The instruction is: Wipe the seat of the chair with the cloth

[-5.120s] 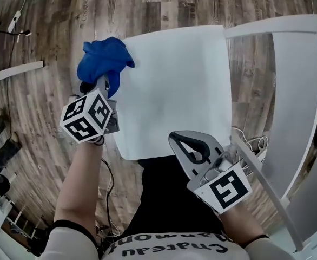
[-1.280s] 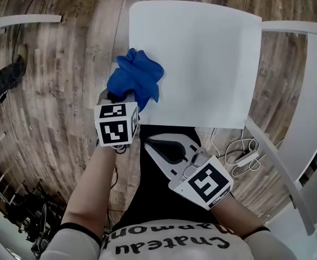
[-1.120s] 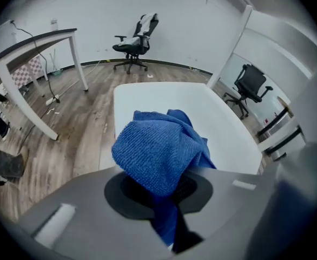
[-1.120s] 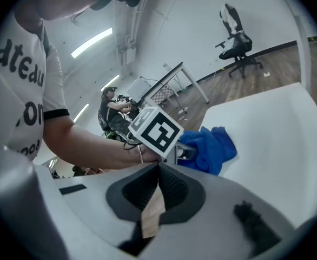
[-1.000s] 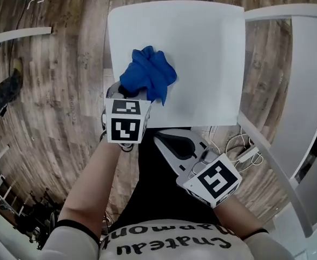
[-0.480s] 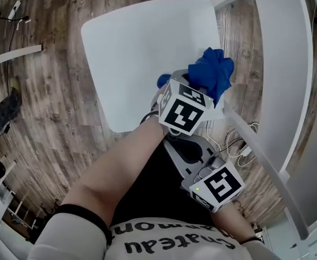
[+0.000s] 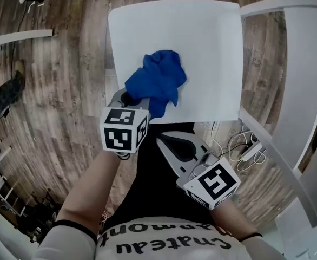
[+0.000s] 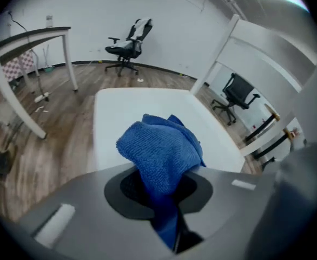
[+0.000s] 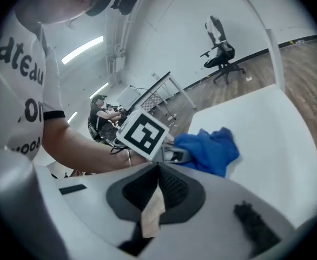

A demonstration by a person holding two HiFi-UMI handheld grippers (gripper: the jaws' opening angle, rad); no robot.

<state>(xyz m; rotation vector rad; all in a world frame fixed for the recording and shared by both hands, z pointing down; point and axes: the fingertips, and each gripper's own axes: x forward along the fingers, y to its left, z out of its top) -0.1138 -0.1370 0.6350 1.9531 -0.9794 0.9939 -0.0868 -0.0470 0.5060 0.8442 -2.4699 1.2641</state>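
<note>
One crumpled blue terry cloth [image 7: 157, 83] on smooth white square seat [image 7: 202, 42]

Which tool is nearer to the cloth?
Left. The left tool grips the cloth on the seat; the right tool is shut, apart from it, off the seat's near edge.

The only words I could read stood on my shirt [image 7: 164, 241]. In the head view its black print was upside down: "Chateau" in one line, and over it a second word of which I made out only "amon". In the right gripper view the same shirt showed the letters "ateau"; the lines under it were too cut off to read. The left cube [image 7: 124, 130] and the right cube [image 7: 212, 184] carried black and white square markers, without letters or numbers.
</note>
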